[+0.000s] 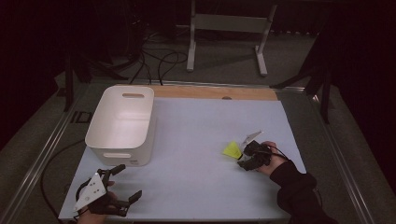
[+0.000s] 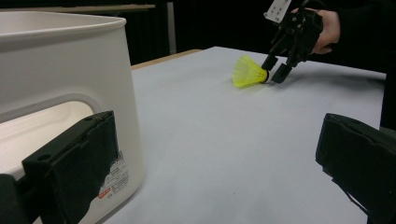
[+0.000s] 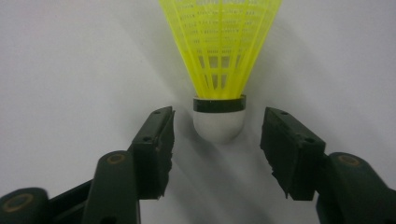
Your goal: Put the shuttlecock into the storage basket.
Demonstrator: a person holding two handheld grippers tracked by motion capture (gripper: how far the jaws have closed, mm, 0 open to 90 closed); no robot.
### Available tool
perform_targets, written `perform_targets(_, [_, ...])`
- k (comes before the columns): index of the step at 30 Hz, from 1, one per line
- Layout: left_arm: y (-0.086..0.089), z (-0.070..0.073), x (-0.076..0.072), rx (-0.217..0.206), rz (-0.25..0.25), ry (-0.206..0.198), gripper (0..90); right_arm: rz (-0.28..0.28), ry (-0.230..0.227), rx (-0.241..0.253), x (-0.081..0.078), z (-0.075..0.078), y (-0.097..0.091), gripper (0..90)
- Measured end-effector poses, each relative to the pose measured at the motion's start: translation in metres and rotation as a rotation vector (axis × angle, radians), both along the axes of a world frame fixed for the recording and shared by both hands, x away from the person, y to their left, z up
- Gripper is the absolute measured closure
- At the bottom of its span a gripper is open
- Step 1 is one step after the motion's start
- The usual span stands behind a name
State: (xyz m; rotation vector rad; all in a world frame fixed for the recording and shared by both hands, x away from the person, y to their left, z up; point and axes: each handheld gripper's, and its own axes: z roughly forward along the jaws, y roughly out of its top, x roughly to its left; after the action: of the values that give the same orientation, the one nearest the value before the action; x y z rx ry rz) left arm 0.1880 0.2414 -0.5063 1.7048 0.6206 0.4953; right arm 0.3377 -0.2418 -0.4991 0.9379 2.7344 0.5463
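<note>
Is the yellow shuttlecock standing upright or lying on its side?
Lying on its side: the shuttlecock rests on the table, white cork toward the right gripper.

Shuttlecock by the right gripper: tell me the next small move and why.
Probably close the right gripper on the shuttlecock at its white cork. In the right gripper view the cork sits between the two fingers with a gap on each side, so nothing grips it yet. The white bin stands open across the table.

White plastic storage bin [image 1: 122, 125] with handle cutouts, well left of the right claw, just ahead of the left one. Pale blue tabletop [image 1: 196, 154] beneath both. Beyond, floor cables [image 1: 159, 60], metal stand legs [image 1: 226, 35].
</note>
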Motion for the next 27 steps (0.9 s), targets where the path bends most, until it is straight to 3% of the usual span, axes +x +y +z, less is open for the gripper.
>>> perform_targets(13, [-0.0001,-0.0002,0.0002,0.003,-0.001,0.002,0.0,-0.003,0.036,-0.024,0.0051,-0.0034,0.0031,52.6])
perform_targets(19, [-0.0001,-0.0002,0.0002,0.003,-0.001,0.003,0.0,0.005,0.054,-0.036,0.0068,-0.0022,0.0059,64.0])
perform_targets(27, [0.0001,-0.0002,0.0002,0.002,-0.001,0.003,0.0,0.024,0.075,-0.052,0.0078,0.0004,0.0073,65.5])
